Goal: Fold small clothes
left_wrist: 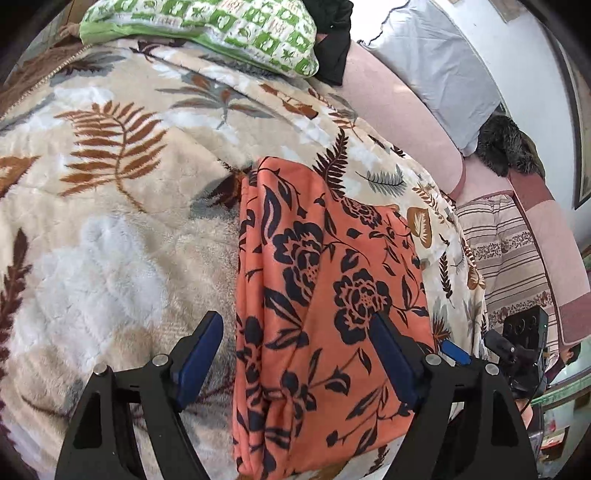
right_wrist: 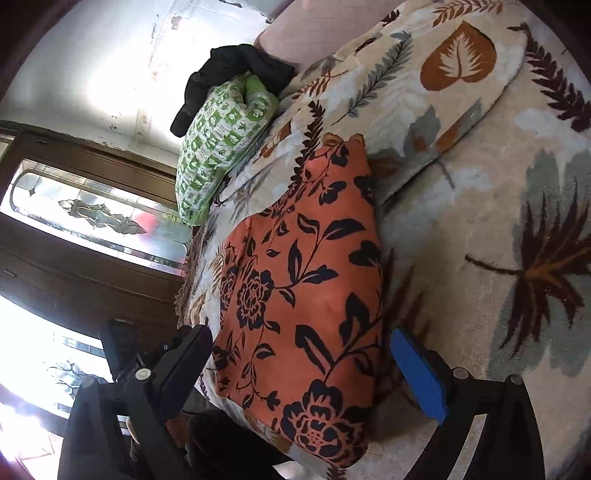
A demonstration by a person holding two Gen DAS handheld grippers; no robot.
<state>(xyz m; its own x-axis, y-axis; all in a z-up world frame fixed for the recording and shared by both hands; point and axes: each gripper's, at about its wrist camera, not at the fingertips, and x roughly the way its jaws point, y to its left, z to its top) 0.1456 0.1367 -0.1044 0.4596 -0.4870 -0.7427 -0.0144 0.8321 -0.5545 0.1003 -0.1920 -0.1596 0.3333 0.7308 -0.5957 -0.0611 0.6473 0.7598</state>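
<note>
An orange garment with a dark floral print (left_wrist: 325, 295) lies folded into a long strip on a cream leaf-patterned blanket (left_wrist: 122, 221). My left gripper (left_wrist: 295, 332) is open, its blue-padded fingers (left_wrist: 201, 354) straddling the near end of the garment just above it. In the right wrist view the same garment (right_wrist: 303, 295) lies between the fingers of my open right gripper (right_wrist: 306, 350), with the blue pad (right_wrist: 421, 373) on its right side. The right gripper also shows at the left wrist view's right edge (left_wrist: 517, 350).
A green-and-white patterned pillow (left_wrist: 207, 29) and a dark cloth (right_wrist: 236, 66) lie at the head of the bed. A pale pillow (left_wrist: 436, 62) and a pink headboard (left_wrist: 399, 110) run along the far side. A wooden door with glass panels (right_wrist: 88, 214) stands beside the bed.
</note>
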